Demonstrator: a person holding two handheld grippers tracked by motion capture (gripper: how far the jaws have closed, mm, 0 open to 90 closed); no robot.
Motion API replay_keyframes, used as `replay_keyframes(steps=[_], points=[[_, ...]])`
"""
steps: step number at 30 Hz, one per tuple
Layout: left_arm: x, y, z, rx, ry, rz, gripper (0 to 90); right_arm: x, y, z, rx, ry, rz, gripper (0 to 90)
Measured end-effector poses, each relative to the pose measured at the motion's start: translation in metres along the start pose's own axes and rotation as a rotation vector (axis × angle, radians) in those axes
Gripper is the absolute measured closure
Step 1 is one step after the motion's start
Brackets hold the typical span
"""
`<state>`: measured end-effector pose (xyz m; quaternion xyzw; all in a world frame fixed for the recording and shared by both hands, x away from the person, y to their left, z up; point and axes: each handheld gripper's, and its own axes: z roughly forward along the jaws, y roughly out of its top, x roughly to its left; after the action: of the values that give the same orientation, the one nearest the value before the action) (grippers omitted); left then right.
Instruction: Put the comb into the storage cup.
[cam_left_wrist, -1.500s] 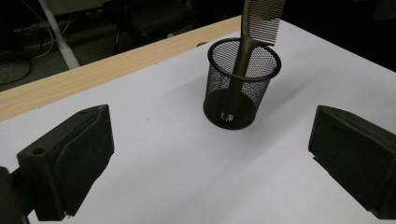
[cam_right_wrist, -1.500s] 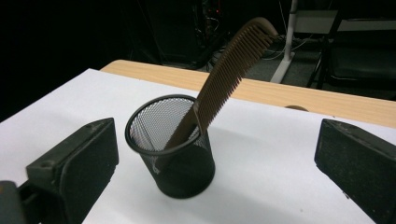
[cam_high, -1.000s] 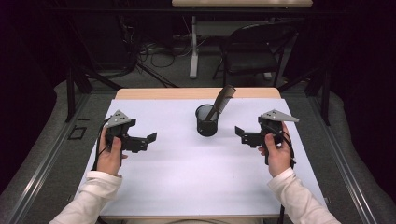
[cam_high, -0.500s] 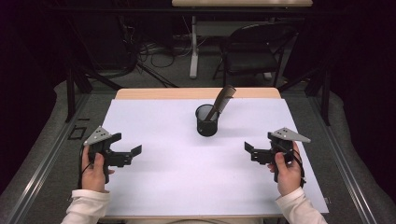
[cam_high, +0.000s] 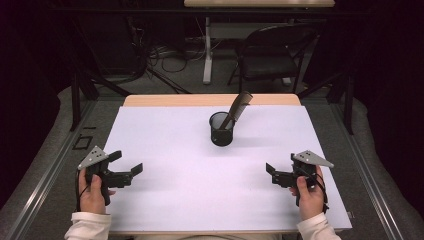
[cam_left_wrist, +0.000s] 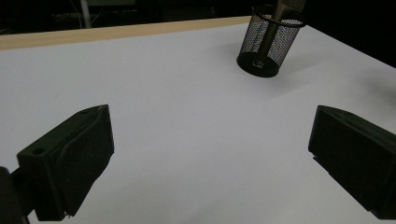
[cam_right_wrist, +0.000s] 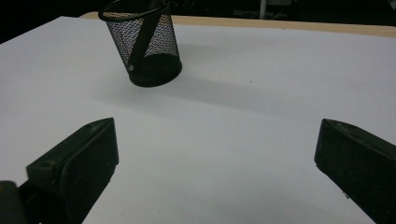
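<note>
A black mesh cup (cam_high: 221, 131) stands upright at the table's middle back, and a dark comb (cam_high: 239, 105) leans out of it to the right. Near the front left corner, a hand holds my left gripper (cam_high: 126, 163) open and empty, pointing right. My right gripper (cam_high: 278, 168), near the front right, is also open and empty, pointing left. In the left gripper view the cup (cam_left_wrist: 266, 44) lies far ahead at upper right of the spread jaws (cam_left_wrist: 212, 158). The right gripper view has the cup (cam_right_wrist: 148, 46) at upper left, well beyond its spread jaws (cam_right_wrist: 217, 163).
A white sheet (cam_high: 175, 135) covers the table, with a wooden strip (cam_high: 165, 100) along the far edge. A black chair (cam_high: 270, 55), a table leg and cables stand on the floor behind. Metal rails run along both sides of the table.
Both hands have drawn back toward the near edge and outward, away from the cup. Both grippers stay open. The cup and comb have not moved.
</note>
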<state>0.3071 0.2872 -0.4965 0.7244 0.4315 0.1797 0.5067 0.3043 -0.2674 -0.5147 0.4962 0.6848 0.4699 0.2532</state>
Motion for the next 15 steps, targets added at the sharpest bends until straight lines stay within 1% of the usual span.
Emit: replay_keyframes(steps=[3,4,6,9,11,13,15], points=[[0.001,-0.004,0.001,-0.001,-0.001,0.000,0.3,-0.003,-0.003,-0.001,-0.002,-0.007,-0.004,0.0],[0.002,-0.006,0.003,-0.001,-0.008,0.000,0.3,-0.005,-0.006,-0.002,-0.012,-0.020,-0.014,0.0],[0.002,-0.008,0.005,0.003,0.000,0.006,0.3,-0.008,-0.011,-0.002,-0.009,-0.031,-0.012,0.0],[0.002,-0.010,0.006,0.010,0.009,0.018,0.3,-0.013,-0.016,-0.001,-0.006,-0.031,0.017,0.0],[0.003,-0.011,0.006,0.009,0.008,0.018,0.3,-0.015,-0.017,-0.001,-0.005,-0.034,0.022,0.0],[0.003,-0.012,0.007,0.009,0.005,0.016,0.3,-0.018,-0.018,-0.001,-0.012,-0.033,0.038,0.1],[0.004,-0.013,0.008,0.008,0.004,0.020,0.3,-0.020,-0.019,-0.002,-0.013,-0.035,0.037,0.2]])
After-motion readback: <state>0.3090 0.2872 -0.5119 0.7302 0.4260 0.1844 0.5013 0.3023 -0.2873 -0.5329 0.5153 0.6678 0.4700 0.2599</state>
